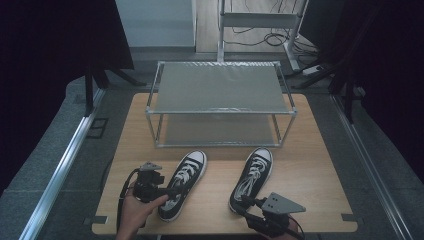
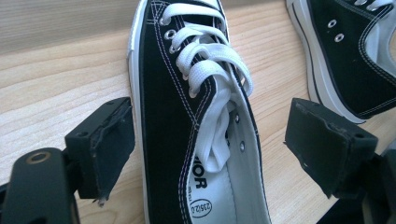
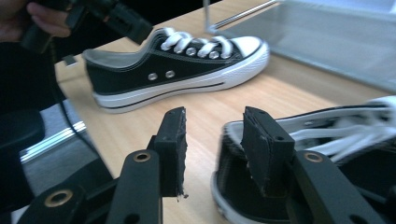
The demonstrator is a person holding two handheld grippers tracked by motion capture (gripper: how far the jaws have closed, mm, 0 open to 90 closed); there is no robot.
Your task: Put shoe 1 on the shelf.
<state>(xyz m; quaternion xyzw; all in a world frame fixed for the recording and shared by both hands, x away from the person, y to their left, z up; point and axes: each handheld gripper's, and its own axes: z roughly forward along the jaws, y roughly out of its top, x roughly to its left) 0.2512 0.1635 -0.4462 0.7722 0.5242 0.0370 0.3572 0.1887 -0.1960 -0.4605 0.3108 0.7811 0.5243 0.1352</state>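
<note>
Two black canvas sneakers with white laces lie on the wooden table (image 1: 310,165), toes toward the rack. My left gripper (image 1: 171,192) stands open around the left sneaker (image 1: 184,181). Its pads (image 2: 109,140) flank the shoe's laced middle (image 2: 187,112) with a gap on each side. My right gripper (image 1: 251,203) is behind the heel of the right sneaker (image 1: 253,176). Its jaws (image 3: 212,123) are partly open; the heel rim (image 3: 231,140) sits just beyond them, by the right pad (image 3: 261,144), and is not pinched. The left sneaker (image 3: 177,70) lies farther off.
A two-level metal wire rack (image 1: 220,100) stands at the back of the table with both shelves bare. The right sneaker (image 2: 355,60) lies close beside the left one. A hand holding the left gripper (image 3: 112,18) shows at the right gripper view's top left.
</note>
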